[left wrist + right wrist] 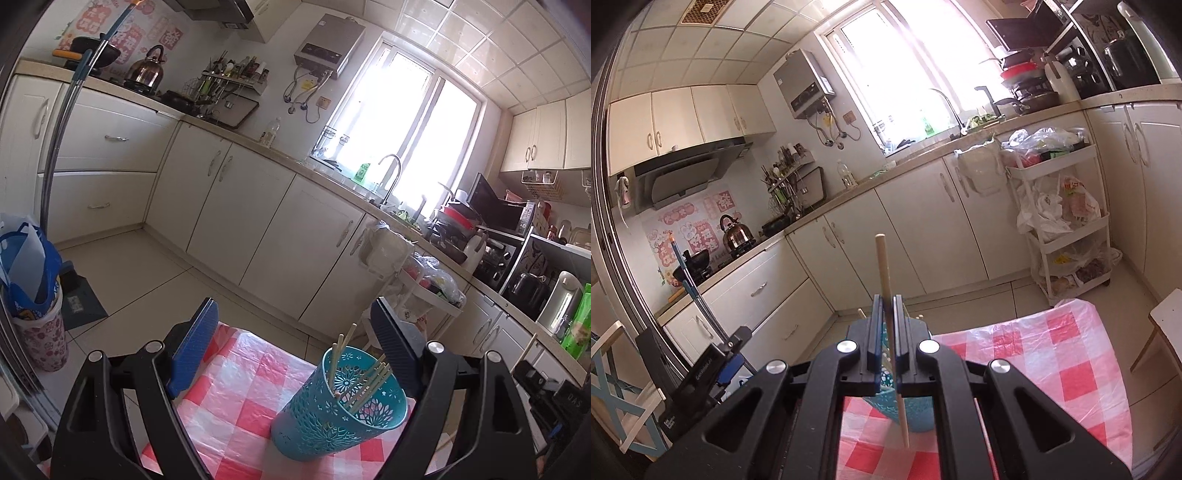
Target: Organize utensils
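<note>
A teal perforated utensil holder (340, 406) stands on the red-and-white checked tablecloth (236, 391) and holds several wooden chopsticks (365, 384). My left gripper (295, 332) is open, its blue pads wide apart, with the holder near its right finger. My right gripper (887, 306) is shut on one wooden chopstick (884, 266), held almost upright above the table. Behind and below its fingers the teal holder (916, 413) shows partly, mostly hidden.
White kitchen cabinets (258, 206) and a counter with sink run along the far side. A bin with a blue bag (33, 295) stands at the left. A white trolley (1067, 229) with bags stands beyond the table. A chair (617, 387) is at the left.
</note>
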The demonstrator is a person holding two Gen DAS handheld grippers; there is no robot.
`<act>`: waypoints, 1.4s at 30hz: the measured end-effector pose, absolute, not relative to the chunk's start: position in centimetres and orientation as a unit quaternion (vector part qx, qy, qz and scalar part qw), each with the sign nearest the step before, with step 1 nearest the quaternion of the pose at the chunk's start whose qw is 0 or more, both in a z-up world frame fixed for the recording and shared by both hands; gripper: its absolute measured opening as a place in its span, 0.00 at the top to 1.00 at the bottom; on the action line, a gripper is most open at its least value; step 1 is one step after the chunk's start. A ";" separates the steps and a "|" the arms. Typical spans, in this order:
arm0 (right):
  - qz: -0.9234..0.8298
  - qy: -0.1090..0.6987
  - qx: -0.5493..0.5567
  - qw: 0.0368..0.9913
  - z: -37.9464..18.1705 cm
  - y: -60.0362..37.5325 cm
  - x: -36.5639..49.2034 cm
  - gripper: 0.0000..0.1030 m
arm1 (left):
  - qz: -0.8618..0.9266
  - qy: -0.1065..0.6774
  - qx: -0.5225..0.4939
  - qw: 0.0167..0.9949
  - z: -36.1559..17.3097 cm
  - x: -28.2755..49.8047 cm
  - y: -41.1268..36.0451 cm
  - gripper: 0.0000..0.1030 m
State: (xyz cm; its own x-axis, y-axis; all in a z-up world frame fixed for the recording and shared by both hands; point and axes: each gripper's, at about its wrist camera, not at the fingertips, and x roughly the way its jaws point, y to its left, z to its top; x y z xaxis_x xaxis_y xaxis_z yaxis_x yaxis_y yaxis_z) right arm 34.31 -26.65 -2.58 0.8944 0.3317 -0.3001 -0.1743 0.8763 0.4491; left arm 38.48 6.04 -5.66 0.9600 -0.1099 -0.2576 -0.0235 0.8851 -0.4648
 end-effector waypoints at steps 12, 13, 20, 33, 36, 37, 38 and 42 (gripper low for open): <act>0.141 0.166 0.176 0.960 0.3 -23.7 39.8 0.94 | -0.028 0.143 -0.246 0.958 -5.9 38.7 6.5 0.22; 0.140 0.172 0.171 0.960 -0.1 -23.4 40.2 0.94 | -0.029 0.143 -0.247 0.958 -5.8 38.6 6.5 0.22; 0.135 0.254 0.137 0.948 -6.5 -21.2 43.1 0.94 | -0.023 0.155 -0.238 0.958 -5.8 38.9 6.3 0.22; 0.108 0.306 0.114 0.939 -8.3 -21.3 34.3 0.60 | -0.026 0.214 -0.130 0.968 -5.3 37.0 3.1 0.07; 0.092 0.303 0.087 0.945 -7.9 -20.9 29.3 0.51 | -0.030 0.231 -0.095 0.968 -4.9 33.5 1.9 0.07; 0.088 0.306 0.083 0.944 -7.8 -20.8 27.8 0.46 | -0.031 0.238 -0.081 0.967 -4.9 32.4 1.5 0.07; 0.082 0.307 0.081 0.945 -7.7 -20.8 26.4 0.44 | -0.030 0.246 -0.067 0.966 -4.8 31.1 1.0 0.07; 0.061 0.300 0.076 0.949 -6.7 -20.8 21.4 0.34 | -0.013 0.268 -0.023 0.963 -4.4 26.2 0.4 0.07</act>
State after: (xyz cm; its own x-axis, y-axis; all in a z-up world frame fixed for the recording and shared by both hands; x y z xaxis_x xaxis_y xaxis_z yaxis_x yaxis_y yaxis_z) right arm 21.39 -20.84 -6.73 0.8122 0.1608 -0.5608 -0.0694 0.9811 0.1808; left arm 26.22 0.40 -4.38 0.8562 -0.0376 -0.5153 0.0125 0.9986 -0.0521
